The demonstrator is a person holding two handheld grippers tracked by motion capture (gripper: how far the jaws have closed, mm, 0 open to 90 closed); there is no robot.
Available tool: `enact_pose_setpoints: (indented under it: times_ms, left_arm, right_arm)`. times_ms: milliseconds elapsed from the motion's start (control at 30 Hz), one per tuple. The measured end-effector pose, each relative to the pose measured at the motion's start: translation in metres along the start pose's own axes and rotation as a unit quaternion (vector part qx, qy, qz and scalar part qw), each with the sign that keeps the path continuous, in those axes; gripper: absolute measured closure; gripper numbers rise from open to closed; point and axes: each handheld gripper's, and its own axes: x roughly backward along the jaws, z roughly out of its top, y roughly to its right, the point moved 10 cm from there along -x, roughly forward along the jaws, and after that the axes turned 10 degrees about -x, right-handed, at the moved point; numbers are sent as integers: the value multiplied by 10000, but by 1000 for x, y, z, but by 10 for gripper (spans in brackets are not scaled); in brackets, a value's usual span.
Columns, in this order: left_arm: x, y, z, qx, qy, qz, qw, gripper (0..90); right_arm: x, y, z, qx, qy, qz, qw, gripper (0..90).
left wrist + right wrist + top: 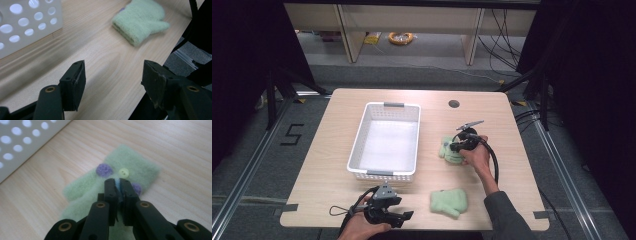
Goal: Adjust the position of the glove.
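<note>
Right tool (pixel 119 185): jaws pressed together, pinching fleece of far mitten (pixel 110 182), flat on counter (pixel 492 115) beside basket (pixel 384 172), likely for lifting in. Near mitten (pixel 449 201): untouched. Left tool (pixel 113 82): spread, empty, waiting at counter's edge.

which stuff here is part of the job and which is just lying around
In the job:
- right hand-held gripper, shut on the buttoned green mitten
- second green mitten near the table's front edge
- white basket
- left hand-held gripper, open over the table

Lying about:
- yellow cable coil on the floor beyond
</note>
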Motion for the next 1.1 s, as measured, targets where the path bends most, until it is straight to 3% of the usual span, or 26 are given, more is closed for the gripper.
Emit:
enact_pose_setpoints:
  times_ms: [200,300,333,400,433,500,533,633,700,733,767,833,900,933,967,1000,1100]
  left_arm:
    - [0,0,1,59,33,-22,10000,354]
    - [1,-1,-1,-17,-46,-29,10000,355]
    - [1,-1,-1,9,-57,-28,10000,355]
    - [0,-1,-1,93,-21,15,10000,355]
    - [0,0,0,137,24,-21,9999,356]
    - [1,-1,1,55,14,-17,10000,355]
    - [0,-1,1,75,27,-13,10000,356]
    - [1,-1,-1,22,-31,-30,10000,356]
    - [1,-1,0,33,-25,-27,10000,356]
    - [0,-1,1,76,22,-17,10000,356]
    - [0,-1,1,78,27,-13,10000,356]
    - [0,-2,1,81,23,-7,10000,356]
    - [0,-2,1,116,50,5,9999,356]
    - [2,-3,-1,-3,-68,-14,10000,356]
    - [1,-4,0,56,-31,15,10000,356]
    - [1,-3,1,129,12,46,9999,356]
    - [1,-4,1,88,25,12,10000,352]
  right_arm:
    - [23,-9,6,452,142,282,9985,872]
    - [33,-17,6,447,199,425,9979,873]
    - [37,-17,7,574,185,419,9973,873]
    - [41,-20,6,546,169,470,9973,874]
    - [42,-23,7,550,311,539,9965,874]
    - [51,-27,6,683,268,632,9953,874]
    - [59,-35,6,715,380,782,9936,875]
    - [68,-41,4,863,382,815,9922,874]
    - [79,-47,0,1070,332,887,9897,874]
    - [84,-51,-3,1060,304,956,9893,874]
    - [87,-58,-4,1117,420,1083,9869,874]
    - [99,-68,-13,1325,366,1227,9829,874]
    - [102,-73,-18,1309,340,1308,9821,874]
    - [105,-78,-22,1387,325,1416,9796,874]
    - [109,-84,-30,1500,303,1522,9764,874]
    - [109,-84,-30,1500,303,1522,9764,874]
    - [114,-94,-43,1583,269,1702,9722,874]
